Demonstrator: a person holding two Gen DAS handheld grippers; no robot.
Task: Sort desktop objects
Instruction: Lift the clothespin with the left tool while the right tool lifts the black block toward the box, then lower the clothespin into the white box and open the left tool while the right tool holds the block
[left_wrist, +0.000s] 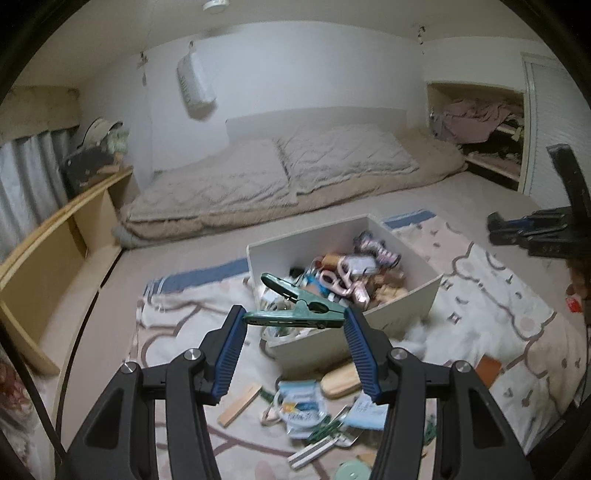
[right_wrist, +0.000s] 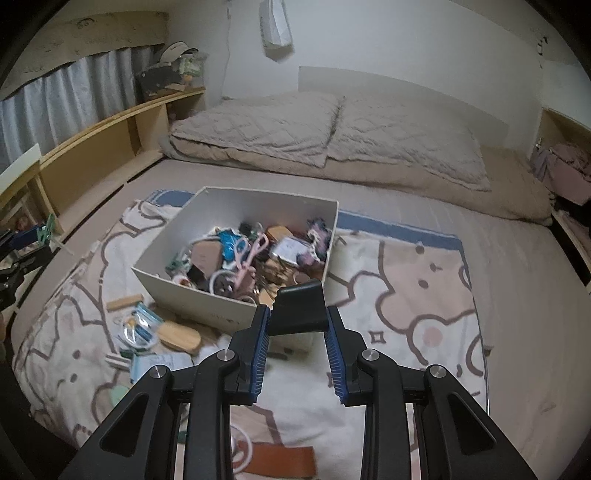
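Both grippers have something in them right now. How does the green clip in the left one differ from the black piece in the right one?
The green clip is slim with splayed handles; the black piece is a blocky wedge. The clip lies crosswise, spanning the left gripper tip to tip; the black piece stands between the right gripper fingers, its top above them. The left jaws stand wider. Both are held up near the white box.

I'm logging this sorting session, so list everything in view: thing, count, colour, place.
box: 1, white, on blanket, full of small items
clip: 1, green, between left fingers
wedge-shaped block: 1, black, between right fingers
scissors: 1, pink, in box
wooden oval piece: 1, tan, on blanket beside box
blanket: 1, cream patterned, on bed
pillows: 2, beige, by wall
left hand-held gripper: black, blue pads
right hand-held gripper: black, blue pads
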